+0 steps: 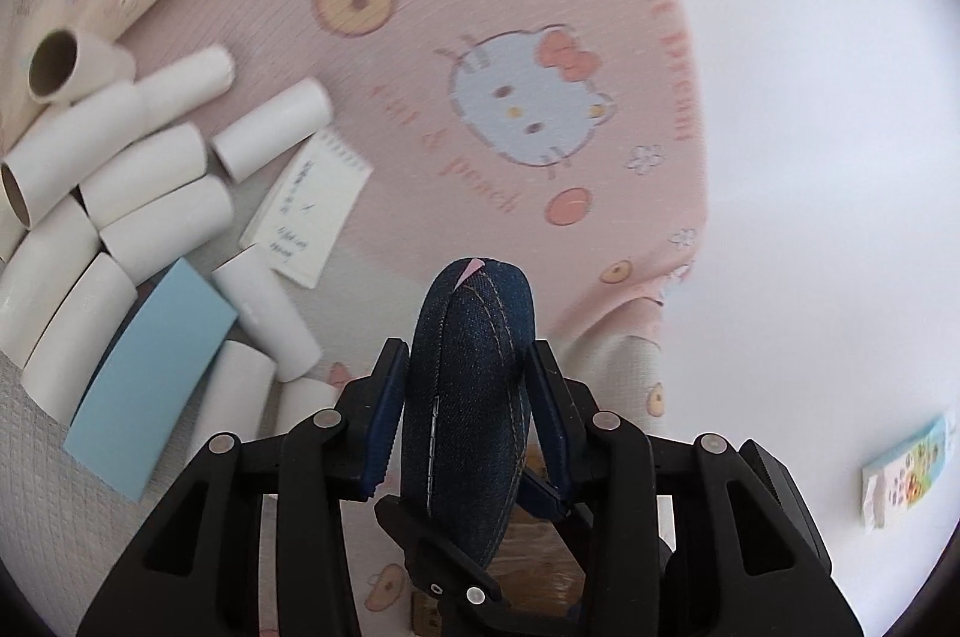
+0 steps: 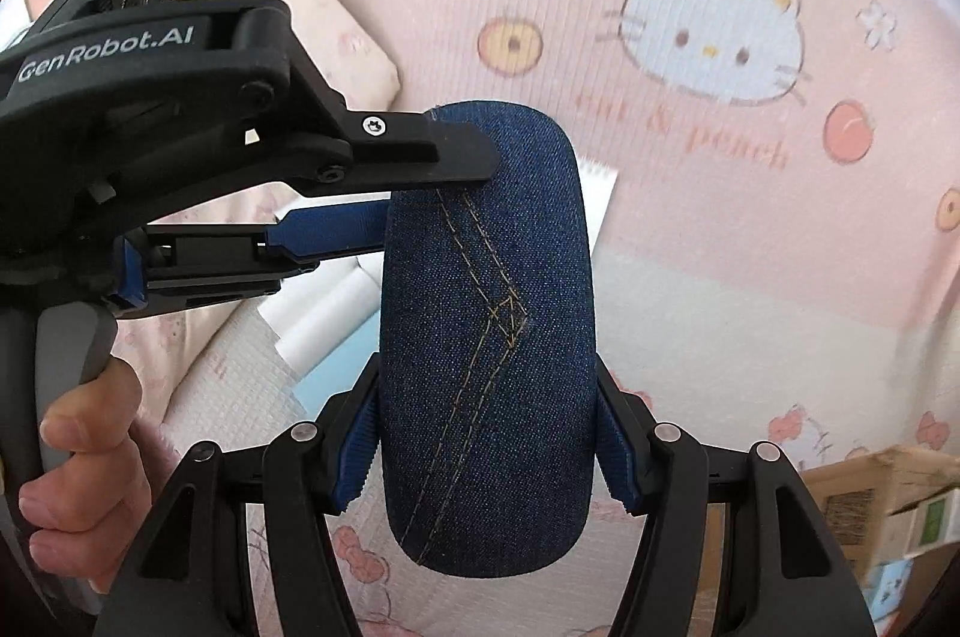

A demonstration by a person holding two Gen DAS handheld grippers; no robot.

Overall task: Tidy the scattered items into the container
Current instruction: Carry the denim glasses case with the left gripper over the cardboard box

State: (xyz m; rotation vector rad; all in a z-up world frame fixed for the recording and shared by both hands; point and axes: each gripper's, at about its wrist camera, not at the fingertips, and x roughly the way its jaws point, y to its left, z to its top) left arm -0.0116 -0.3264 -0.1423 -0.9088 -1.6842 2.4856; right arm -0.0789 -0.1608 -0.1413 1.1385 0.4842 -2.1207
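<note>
Left wrist: both tools (image 1: 465, 373) clamp one denim case (image 1: 468, 397).

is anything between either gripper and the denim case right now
No. The denim case already sits between the pads of both the right gripper and the left gripper, with nothing wedged in between. No container is clearly in view.

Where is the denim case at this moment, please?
The denim case is held in the air between both grippers, above the pink blanket: the right gripper clamps its near end and the left gripper its far end.
</note>
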